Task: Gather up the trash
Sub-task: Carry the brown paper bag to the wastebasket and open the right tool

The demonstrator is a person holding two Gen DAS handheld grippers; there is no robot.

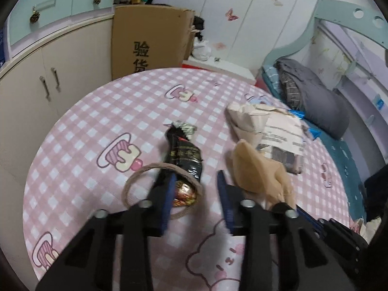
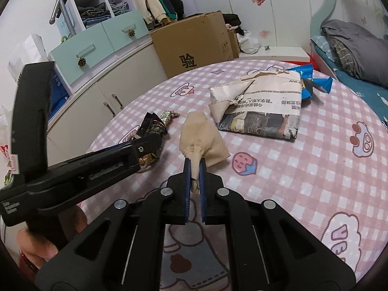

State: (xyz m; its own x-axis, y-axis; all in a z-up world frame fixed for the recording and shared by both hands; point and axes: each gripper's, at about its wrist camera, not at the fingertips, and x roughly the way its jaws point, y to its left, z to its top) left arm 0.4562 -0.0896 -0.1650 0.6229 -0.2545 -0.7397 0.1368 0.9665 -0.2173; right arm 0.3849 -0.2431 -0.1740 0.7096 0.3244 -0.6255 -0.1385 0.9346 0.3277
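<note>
On the pink checked table (image 1: 97, 121) lie a black snack wrapper (image 1: 185, 156), a rope ring (image 1: 135, 181), a beige stocking (image 1: 257, 172) and a folded newspaper (image 1: 278, 133). My left gripper (image 1: 196, 181) is open just above the table, its left finger over the wrapper's near end. My right gripper (image 2: 194, 167) is shut on the beige stocking (image 2: 201, 138), pinching its bunched end. The left gripper (image 2: 143, 145) shows in the right wrist view, over the wrapper (image 2: 154, 127). A blue wrapper (image 2: 308, 80) lies behind the newspaper (image 2: 262, 106).
A cardboard box (image 1: 148, 38) stands behind the table by cream cabinets (image 1: 55, 72). A bed with a grey blanket (image 1: 312, 97) is at the right. A small silver wrapper (image 1: 186, 127) lies past the black one.
</note>
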